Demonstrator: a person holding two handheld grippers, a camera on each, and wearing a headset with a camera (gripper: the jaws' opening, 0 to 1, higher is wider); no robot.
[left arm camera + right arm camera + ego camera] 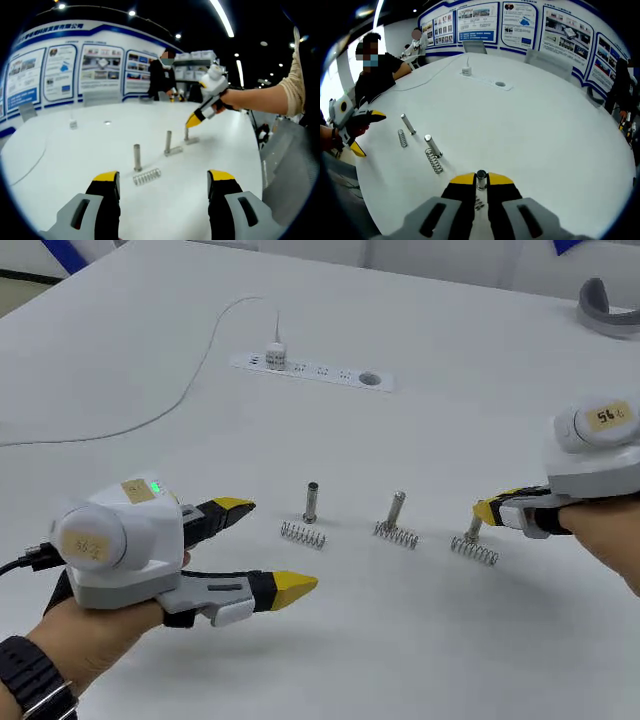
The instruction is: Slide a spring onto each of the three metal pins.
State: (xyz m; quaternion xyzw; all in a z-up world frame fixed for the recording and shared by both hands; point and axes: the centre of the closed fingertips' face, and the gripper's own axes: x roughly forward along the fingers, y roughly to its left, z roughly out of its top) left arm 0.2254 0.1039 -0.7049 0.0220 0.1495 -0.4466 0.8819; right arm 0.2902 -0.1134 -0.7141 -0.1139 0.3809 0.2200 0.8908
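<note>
1. Three short metal pins stand upright in a row on a white table (450, 420): first pin (311, 502), second pin (396, 510) and third pin (472, 531). A spring lies flat at the foot of each: first spring (302, 535), second spring (396, 534) and third spring (474, 551). No spring is on a pin.
2. The right gripper (481, 180) is clenched on the top of the third pin, with a yellow tip pressed to either side. The left gripper (265, 545) is released, its jaws spread wide, and it hovers near the first pin without touching anything.
3. In the head view, the right gripper's tip covers the upper part of the third pin. In the right gripper view, only a few coils of the third spring show in the gap between the jaws. The farther springs are blurred in the left gripper view.
4. A power strip (310, 370) lies beyond the pins, and its cable (195, 375) runs off to the left. A grey curved object (603, 312) is cut off at the upper right corner and cannot be identified.
5. Blue-and-white posters (472, 22) line the wall, and a person (380, 72) in dark clothing sits at the table's edge.
6. A broad stretch of table separates the pins from the power strip, and the table's edges are well apart from the row.
</note>
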